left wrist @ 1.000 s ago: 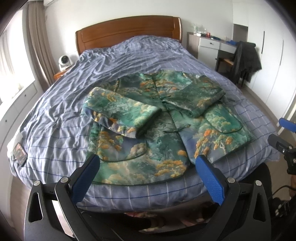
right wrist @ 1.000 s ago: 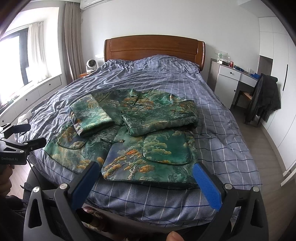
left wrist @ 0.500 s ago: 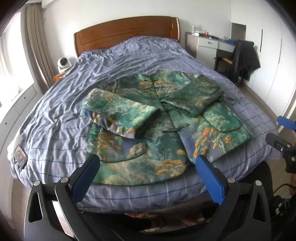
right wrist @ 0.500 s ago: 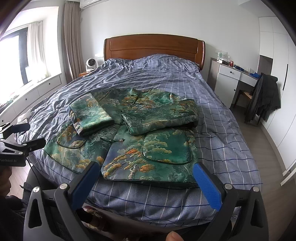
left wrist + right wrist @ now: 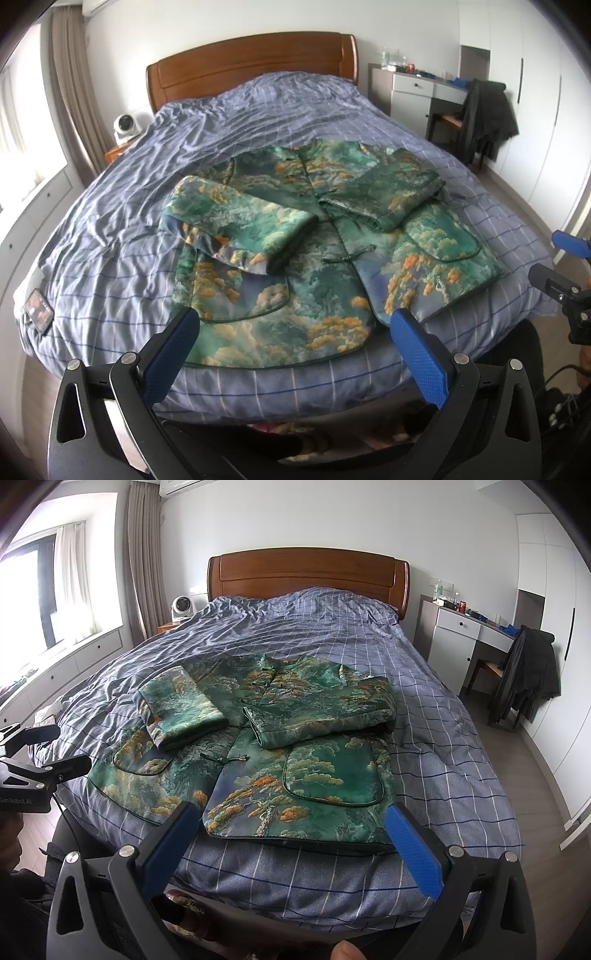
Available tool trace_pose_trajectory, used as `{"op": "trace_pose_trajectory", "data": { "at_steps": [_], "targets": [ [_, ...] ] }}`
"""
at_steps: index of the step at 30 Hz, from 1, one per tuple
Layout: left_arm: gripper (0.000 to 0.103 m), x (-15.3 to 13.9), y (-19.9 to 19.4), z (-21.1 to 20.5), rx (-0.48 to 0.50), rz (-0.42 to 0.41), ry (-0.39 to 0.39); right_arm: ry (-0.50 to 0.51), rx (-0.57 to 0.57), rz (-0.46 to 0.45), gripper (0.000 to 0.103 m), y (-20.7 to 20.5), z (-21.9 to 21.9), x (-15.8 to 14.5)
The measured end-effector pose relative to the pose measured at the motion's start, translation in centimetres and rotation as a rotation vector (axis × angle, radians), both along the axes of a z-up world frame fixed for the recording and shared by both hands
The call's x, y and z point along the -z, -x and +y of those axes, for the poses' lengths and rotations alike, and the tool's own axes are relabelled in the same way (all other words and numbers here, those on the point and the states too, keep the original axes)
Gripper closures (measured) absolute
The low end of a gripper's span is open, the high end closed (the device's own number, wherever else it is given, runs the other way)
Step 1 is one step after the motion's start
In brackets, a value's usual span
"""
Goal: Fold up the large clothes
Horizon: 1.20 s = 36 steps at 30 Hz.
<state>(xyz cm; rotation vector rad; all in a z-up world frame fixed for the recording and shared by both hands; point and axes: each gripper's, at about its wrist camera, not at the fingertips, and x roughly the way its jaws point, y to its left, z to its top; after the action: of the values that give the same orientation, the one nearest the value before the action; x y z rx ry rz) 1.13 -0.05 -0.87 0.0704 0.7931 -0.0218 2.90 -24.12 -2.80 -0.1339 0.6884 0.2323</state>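
A green padded jacket [image 5: 317,258] with an orange and teal landscape print lies face up on the bed [image 5: 110,236], both sleeves folded in across its front. It also shows in the right wrist view [image 5: 258,753]. My left gripper [image 5: 291,325] is open and empty, hovering just off the bed's foot edge by the jacket's hem. My right gripper [image 5: 288,816] is open and empty, in front of the hem's right part. Each gripper shows at the edge of the other's view: the right one [image 5: 561,266], the left one [image 5: 44,753].
A blue checked duvet covers the bed, with a wooden headboard [image 5: 306,576] behind. A phone [image 5: 37,310] lies at the bed's left edge. A white fan [image 5: 183,607] stands on the nightstand. A desk [image 5: 469,635] and a chair with a dark coat [image 5: 524,672] stand on the right.
Both grippers have barely shifted; the views drift slightly. The jacket lies as before and both grippers stay open.
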Motion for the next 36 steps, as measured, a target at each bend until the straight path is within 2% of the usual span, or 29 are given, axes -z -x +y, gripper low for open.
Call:
{"op": "trace_pose_trajectory", "data": {
  "at_steps": [36],
  "targets": [
    [0.0,0.0,0.13,0.22,0.002,-0.001,-0.001,0.001,-0.001,0.003,0.0,0.08,0.13,0.18]
  ]
}}
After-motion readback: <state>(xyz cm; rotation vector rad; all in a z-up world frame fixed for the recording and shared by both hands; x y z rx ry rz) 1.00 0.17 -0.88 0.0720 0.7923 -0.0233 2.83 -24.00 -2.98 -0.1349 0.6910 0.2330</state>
